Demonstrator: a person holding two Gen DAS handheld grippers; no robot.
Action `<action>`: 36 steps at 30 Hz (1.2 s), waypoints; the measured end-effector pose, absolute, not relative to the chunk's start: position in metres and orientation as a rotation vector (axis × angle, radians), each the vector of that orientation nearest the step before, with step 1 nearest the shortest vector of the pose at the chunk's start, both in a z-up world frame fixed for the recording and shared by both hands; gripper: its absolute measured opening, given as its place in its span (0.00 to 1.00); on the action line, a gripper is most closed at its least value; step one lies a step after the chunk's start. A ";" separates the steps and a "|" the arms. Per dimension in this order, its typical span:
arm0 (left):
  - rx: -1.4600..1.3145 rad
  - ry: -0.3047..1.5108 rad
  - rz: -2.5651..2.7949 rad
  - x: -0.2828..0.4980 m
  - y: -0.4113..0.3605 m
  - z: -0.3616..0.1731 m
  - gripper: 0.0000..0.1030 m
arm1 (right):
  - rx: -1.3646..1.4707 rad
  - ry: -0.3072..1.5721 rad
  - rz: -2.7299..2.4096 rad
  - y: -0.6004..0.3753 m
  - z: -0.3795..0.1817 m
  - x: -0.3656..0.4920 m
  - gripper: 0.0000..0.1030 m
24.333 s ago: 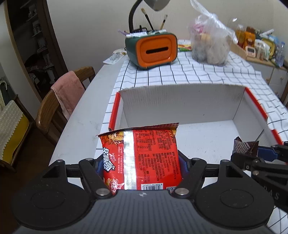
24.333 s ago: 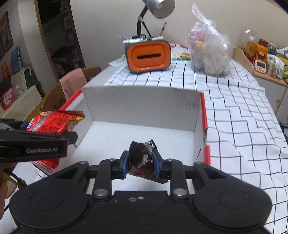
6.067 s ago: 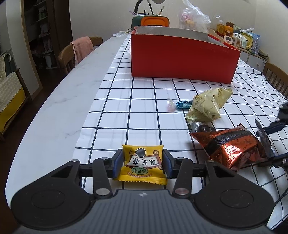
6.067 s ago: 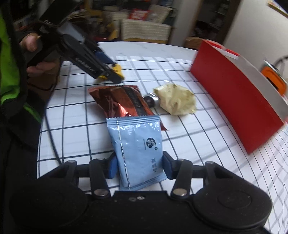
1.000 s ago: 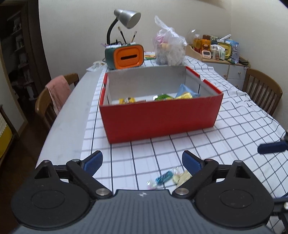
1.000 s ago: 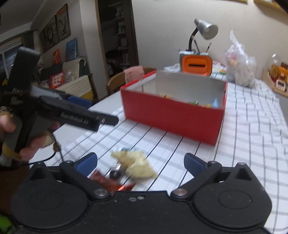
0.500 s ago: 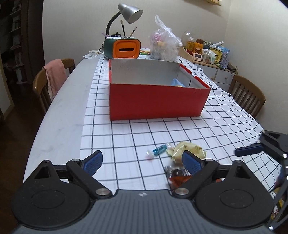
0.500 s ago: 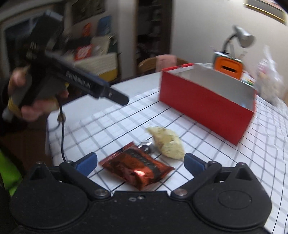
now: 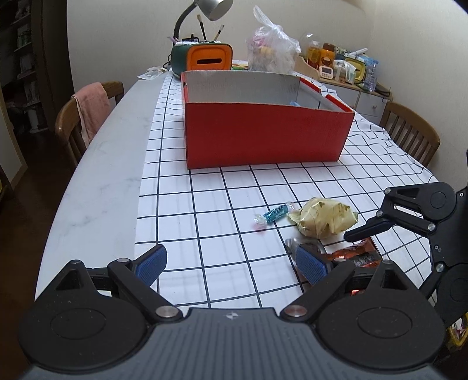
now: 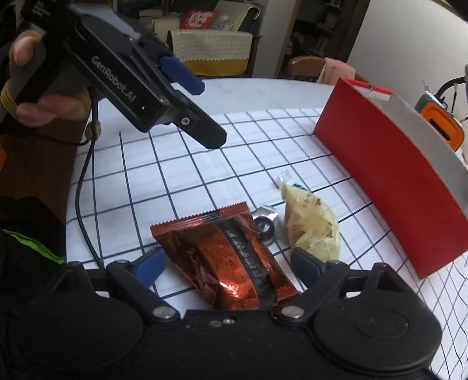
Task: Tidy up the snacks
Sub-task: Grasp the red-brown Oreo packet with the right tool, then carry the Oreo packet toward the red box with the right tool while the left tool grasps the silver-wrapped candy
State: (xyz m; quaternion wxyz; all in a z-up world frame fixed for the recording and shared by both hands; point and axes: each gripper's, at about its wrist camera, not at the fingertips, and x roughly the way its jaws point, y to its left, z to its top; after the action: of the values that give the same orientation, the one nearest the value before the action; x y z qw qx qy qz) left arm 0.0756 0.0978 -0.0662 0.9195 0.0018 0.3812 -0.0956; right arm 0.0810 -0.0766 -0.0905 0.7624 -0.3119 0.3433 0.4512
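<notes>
A shiny red-brown snack bag (image 10: 231,260) lies on the checked cloth between the open fingers of my right gripper (image 10: 228,263), which is low over it; it also shows in the left wrist view (image 9: 355,254). A crumpled pale yellow packet (image 9: 323,219) (image 10: 313,228), a blue-wrapped candy (image 9: 273,213) and a small silver-wrapped piece (image 10: 264,223) lie beside it. The red cardboard box (image 9: 263,137) (image 10: 389,187) stands farther back with snacks inside. My left gripper (image 9: 231,263) is open and empty above the cloth, left of the loose snacks.
An orange and green holder (image 9: 204,58), a desk lamp (image 9: 210,8) and a plastic bag (image 9: 272,49) stand behind the box. Wooden chairs (image 9: 84,122) flank the table. The cloth ends left at bare marble (image 9: 108,181).
Both grippers have come down and nearer to the loose snacks. My right gripper now straddles the red-brown bag. Both stay open and empty.
</notes>
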 end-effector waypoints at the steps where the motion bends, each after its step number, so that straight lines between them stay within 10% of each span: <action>1: 0.007 0.787 -0.198 0.076 0.097 -0.068 0.93 | -0.673 0.753 0.982 -0.077 -0.092 0.084 0.81; 13: 0.034 0.806 -0.203 0.081 0.082 -0.072 0.93 | -0.534 0.749 0.941 -0.097 -0.091 0.077 0.47; 36: 0.008 0.904 -0.185 0.107 0.006 -0.093 0.86 | -0.025 0.618 0.708 -0.216 -0.075 0.099 0.42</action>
State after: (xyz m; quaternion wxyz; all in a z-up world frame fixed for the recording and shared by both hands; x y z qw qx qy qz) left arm 0.1072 0.0062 -0.0929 0.8954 0.0040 0.4363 -0.0894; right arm 0.0995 -0.2159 -0.0751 0.8915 -0.0119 0.2976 0.3413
